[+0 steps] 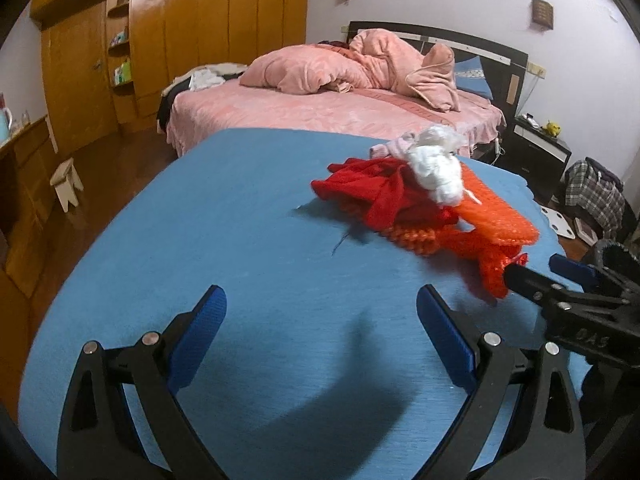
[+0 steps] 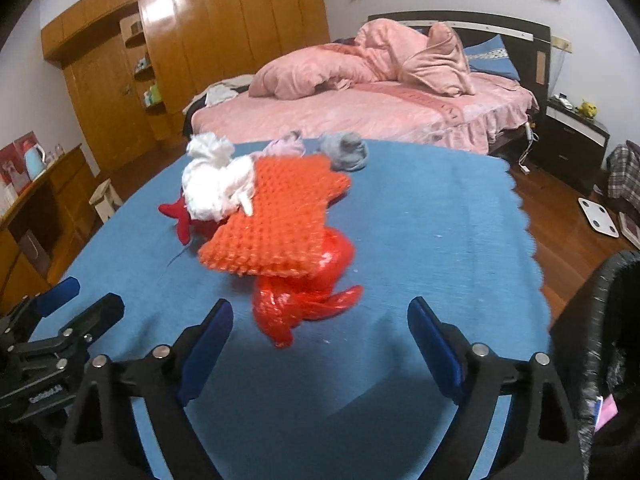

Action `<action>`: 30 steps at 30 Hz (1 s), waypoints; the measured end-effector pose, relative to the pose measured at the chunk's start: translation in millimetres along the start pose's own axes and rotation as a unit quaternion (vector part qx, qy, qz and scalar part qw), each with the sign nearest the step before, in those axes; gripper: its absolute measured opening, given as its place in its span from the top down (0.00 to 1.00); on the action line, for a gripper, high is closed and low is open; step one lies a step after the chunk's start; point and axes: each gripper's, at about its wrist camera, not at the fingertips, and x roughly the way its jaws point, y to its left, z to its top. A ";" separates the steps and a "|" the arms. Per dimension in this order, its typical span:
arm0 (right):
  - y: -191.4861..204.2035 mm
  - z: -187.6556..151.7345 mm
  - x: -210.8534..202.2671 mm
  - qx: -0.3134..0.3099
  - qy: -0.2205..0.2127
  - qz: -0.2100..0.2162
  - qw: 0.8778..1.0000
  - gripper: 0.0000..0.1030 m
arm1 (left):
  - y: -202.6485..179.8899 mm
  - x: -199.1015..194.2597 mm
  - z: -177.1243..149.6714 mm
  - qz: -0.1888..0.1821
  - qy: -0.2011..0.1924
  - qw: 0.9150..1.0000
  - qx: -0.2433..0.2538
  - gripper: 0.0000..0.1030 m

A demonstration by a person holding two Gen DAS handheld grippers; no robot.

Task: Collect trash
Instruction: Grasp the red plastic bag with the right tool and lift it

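Right wrist view showed the right gripper nearest, its blue-padded jaws spread wide and holding nothing, hovering above the blue-covered desk. Just beyond the fingertips, at about 12 o'clock, lay the trash: a crumpled red plastic bag partly tucked under an orange foam net, with a white crumpled wad resting on the net's far-left edge at 11 o'clock. A dark red scrap poked out at the pile's left, and a grey wad and a pinkish one sat at the far edge. The gripper seemed lined up on the red bag, the closest piece, with its jaws wide probably to take in the loose bulk.

At 3 o'clock, off the desk's edge, stood a dark bin with something pink inside, likely placed there so pieces could be dropped in with a short swing.

In the left wrist view the left gripper also hung with jaws apart and empty over bare cloth, the pile at 1 o'clock, seemingly waiting. Farther off were the pink bed and the wooden wardrobe.
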 end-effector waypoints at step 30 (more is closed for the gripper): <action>-45.8 -11.9 -32.6 0.019 0.012 -0.010 1.000 0.84 | -19.2 1.3 2.8 -0.001 -0.003 1.000 0.013 0.10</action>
